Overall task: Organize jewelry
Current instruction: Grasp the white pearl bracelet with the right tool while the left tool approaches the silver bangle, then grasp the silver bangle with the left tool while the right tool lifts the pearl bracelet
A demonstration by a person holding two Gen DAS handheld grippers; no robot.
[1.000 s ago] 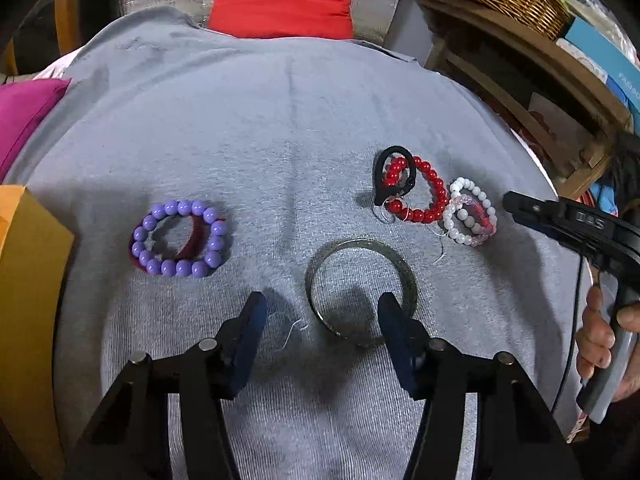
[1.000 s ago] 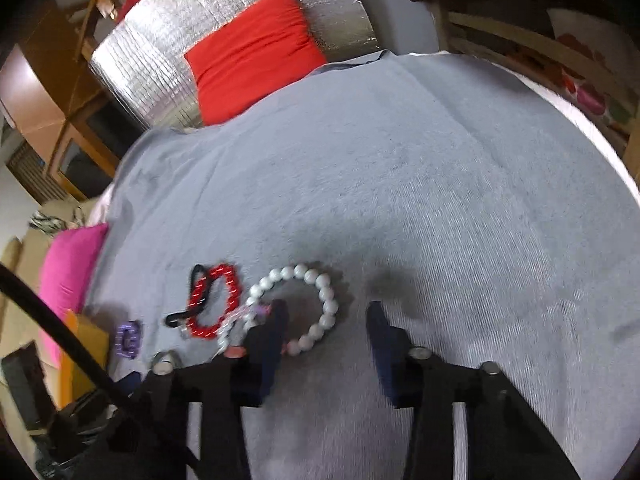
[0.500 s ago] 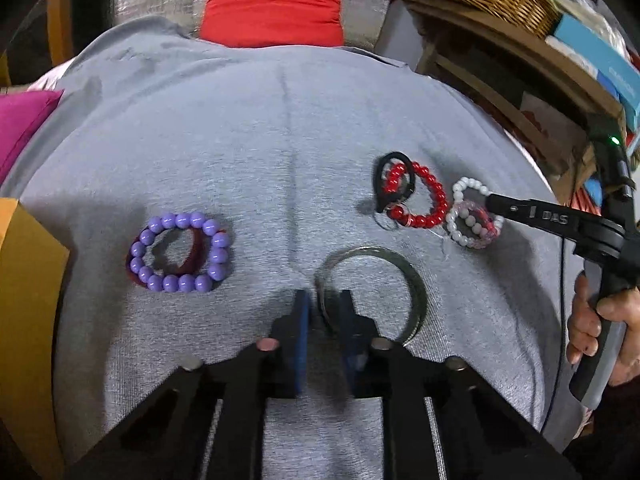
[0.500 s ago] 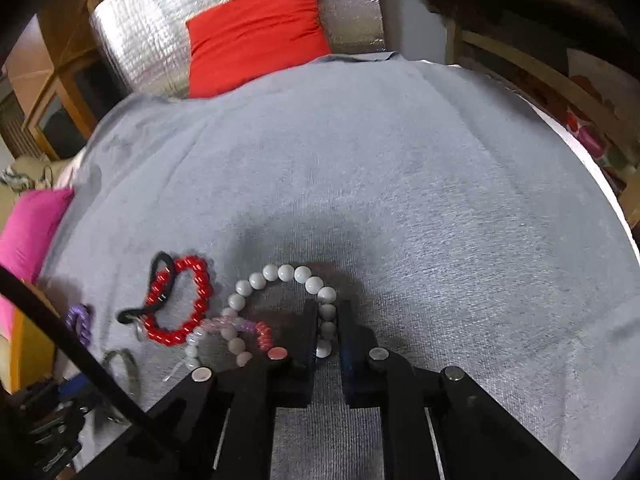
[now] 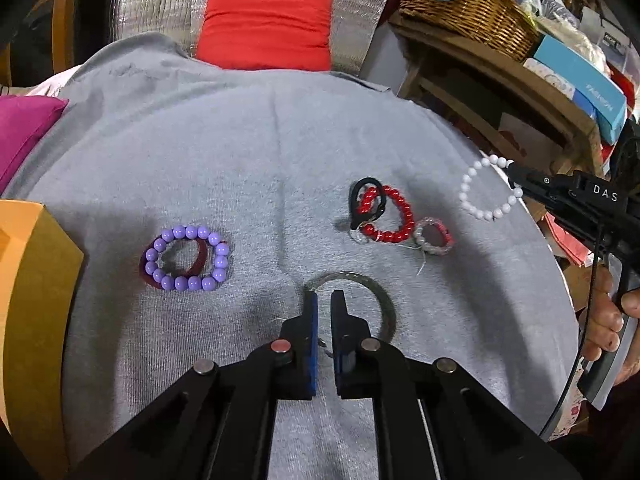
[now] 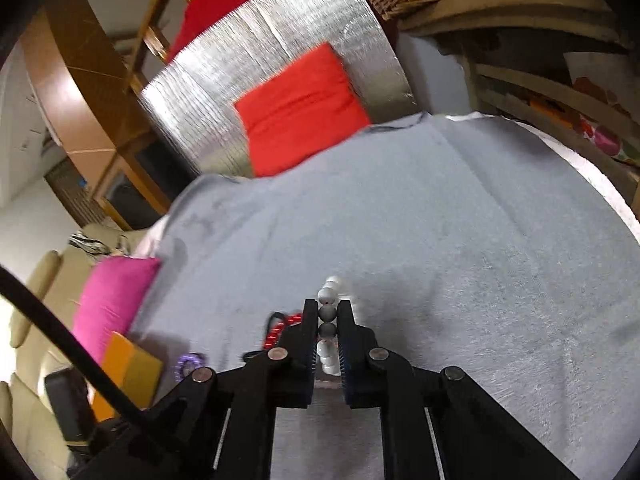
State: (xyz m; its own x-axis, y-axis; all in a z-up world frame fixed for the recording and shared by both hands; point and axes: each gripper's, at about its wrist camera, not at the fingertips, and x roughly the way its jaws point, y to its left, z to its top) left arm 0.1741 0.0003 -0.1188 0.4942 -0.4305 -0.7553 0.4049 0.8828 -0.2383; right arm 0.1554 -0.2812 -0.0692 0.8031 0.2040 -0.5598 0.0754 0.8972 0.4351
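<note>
My left gripper [image 5: 324, 300] is shut on the near-left rim of a thin metal bangle [image 5: 370, 285] that lies on the grey cloth [image 5: 240, 168]. My right gripper [image 6: 328, 312] is shut on a white bead bracelet [image 6: 329, 308] and holds it lifted above the cloth; it also shows in the left wrist view [image 5: 486, 214], hanging from the right gripper [image 5: 514, 178]. A purple bead bracelet [image 5: 186, 258] over a dark red ring lies left. A red bead bracelet [image 5: 394, 216] with a black clasp and a small pink bead bracelet [image 5: 434, 236] lie to the right.
An orange box [image 5: 28, 288] stands at the left edge of the cloth, with a pink cushion [image 5: 24, 128] behind it. A red cushion [image 5: 266, 26] leans on a silver panel at the back. A wooden shelf with a wicker basket [image 5: 468, 8] stands at the right.
Both grippers closed. The left closed on the metal bangle's rim. The right closed on the white bead bracelet and lifted it off the cloth, away from the pink one.
</note>
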